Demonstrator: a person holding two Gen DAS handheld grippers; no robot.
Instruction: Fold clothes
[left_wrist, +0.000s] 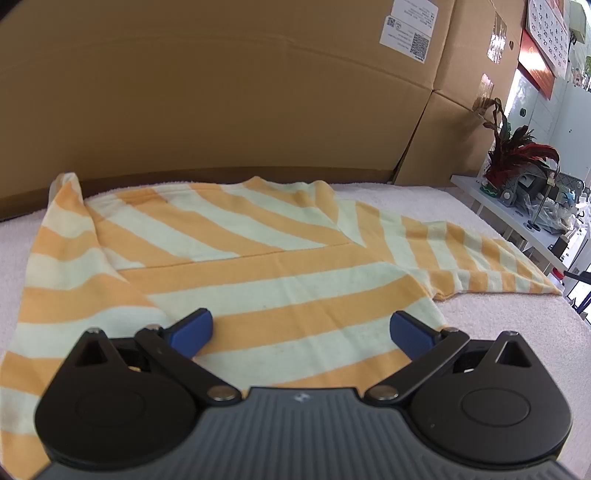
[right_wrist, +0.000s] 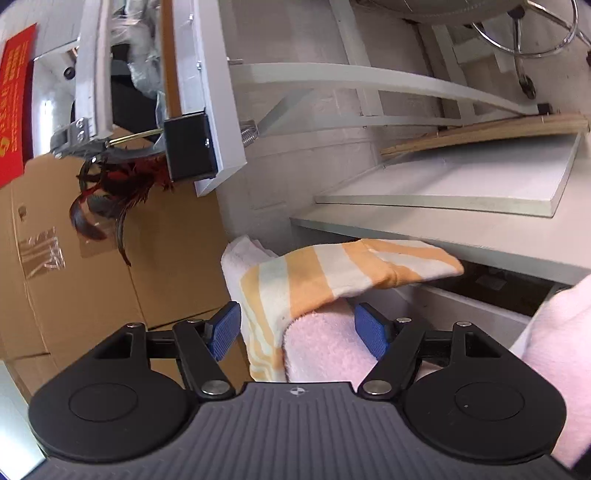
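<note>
Two hand-held grippers in play, both with blue pads spread apart and clamping nothing. Landmark: the orange-and-cream striped shirt (left_wrist: 266, 266), lying on a white towel (left_wrist: 480, 221) that covers the counter, cardboard boxes (left_wrist: 221, 92) just behind it. Left hand-held gripper (left_wrist: 301, 330) sits low over the shirt's near edge, body fabric directly ahead and beneath; whether the pads touch cloth I cannot tell. Shirt's far part is already turned over onto the body, diagonal stripes meeting a straight fold line across the middle, so it is partly folded. Its long axis runs side to side across the left view; one sleeve reaches out flat to the right of the body, toward the counter's end. Right hand-held gripper (right_wrist: 297, 325) is at that end, camera rolled sideways: the striped sleeve (right_wrist: 332, 273) and towel edge (right_wrist: 325, 347) lie between the open pads, sleeve tip pointing ahead past them. Judgement: right side is the nearer to the outlying sleeve, left to the body hem.
</note>
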